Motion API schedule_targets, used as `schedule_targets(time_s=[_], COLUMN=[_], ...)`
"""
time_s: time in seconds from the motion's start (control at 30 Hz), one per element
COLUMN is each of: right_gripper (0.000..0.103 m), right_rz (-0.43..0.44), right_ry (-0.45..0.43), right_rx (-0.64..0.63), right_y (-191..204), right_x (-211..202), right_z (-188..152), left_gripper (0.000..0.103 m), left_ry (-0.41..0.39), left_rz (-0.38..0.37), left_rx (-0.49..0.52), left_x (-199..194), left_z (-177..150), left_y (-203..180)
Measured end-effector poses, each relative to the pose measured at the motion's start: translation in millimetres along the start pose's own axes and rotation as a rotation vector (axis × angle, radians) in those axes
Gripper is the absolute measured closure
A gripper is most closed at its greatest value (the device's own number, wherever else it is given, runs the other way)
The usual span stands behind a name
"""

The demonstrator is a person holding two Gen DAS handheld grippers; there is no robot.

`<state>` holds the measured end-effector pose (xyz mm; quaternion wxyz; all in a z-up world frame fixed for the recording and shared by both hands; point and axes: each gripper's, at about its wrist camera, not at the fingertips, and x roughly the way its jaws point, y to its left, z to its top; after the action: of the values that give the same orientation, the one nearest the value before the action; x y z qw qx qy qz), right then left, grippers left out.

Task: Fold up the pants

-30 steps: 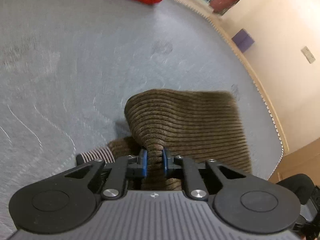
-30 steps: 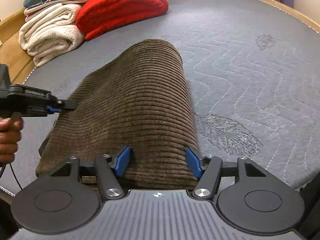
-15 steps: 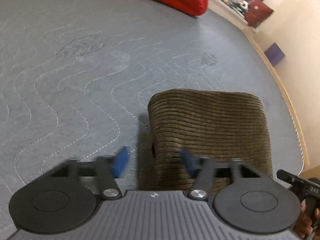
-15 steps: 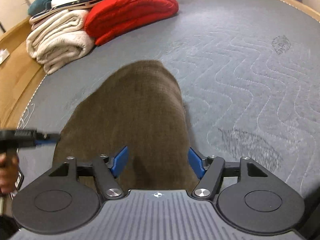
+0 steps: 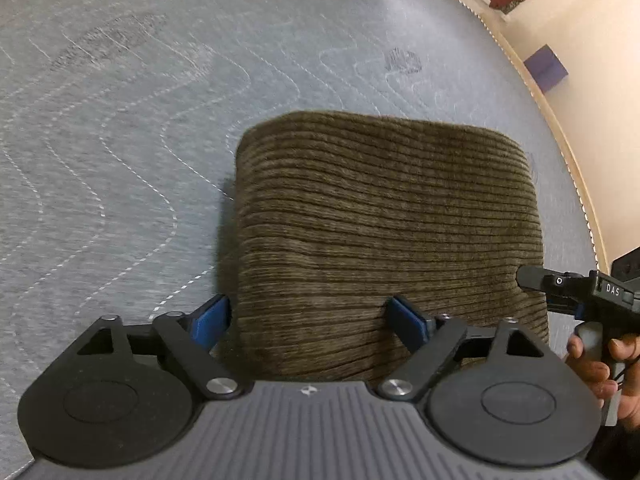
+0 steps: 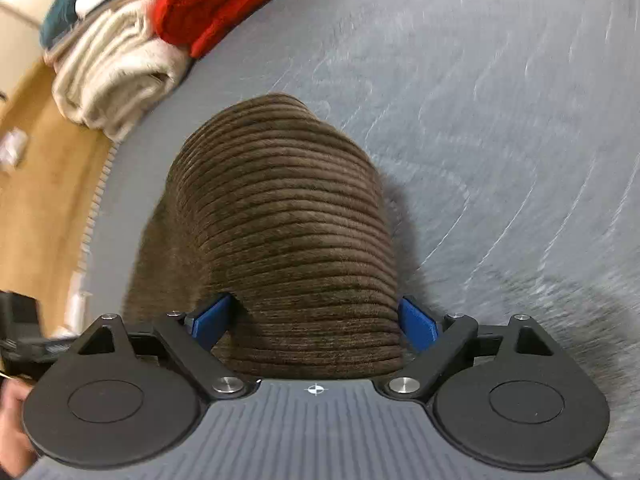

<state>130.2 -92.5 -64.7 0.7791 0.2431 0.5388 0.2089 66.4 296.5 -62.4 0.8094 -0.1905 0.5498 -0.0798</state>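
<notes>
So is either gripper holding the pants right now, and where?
Neither. Both the left gripper and right gripper are opening, fingers spread around the folded pants, not pinching them.

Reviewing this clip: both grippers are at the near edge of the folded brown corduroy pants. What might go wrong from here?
1. The pants bulge at the fold and may spring open as the left gripper and right gripper widen their jaws.
2. A blue pad could snag the ribbed cloth on withdrawal.
3. The bundle sits close to the mattress edge and might slide off.
</notes>
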Motion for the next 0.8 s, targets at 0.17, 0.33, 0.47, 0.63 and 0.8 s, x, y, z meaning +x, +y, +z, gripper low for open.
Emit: schedule_targets(time_s=[0.17,0.33,0.47,0.63,0.8], right_gripper=[0.006,0.017,0.039,0.055,0.055], right_rz=[0.084,0.14,0.148,0.178,0.185], right_ry=[0.023,0.04,-0.002,-0.076,-0.27], right_rx=[0.036,0.059,0.012,-0.029,-0.111], right_y=[-14,-32,-33,-29,-28], right_x=[15,25,18,-9,-66], right_z=[-2,0,-2,4,37], left_gripper=[0.009,0.008,0.013,0.046,0.052], left_ry=[0.041,0.059,0.052,-0.014,-0.175], left_rz=[-0.042,-0.064,-0.034,-0.034,-0.147], left_rx=[-0.007,-0.045,-0.056,0.048,0.123], left_x=[25,50,52,39,27], left_z=[1,7,13,31,63], left_y=[-4,-9,-20,-54,-101])
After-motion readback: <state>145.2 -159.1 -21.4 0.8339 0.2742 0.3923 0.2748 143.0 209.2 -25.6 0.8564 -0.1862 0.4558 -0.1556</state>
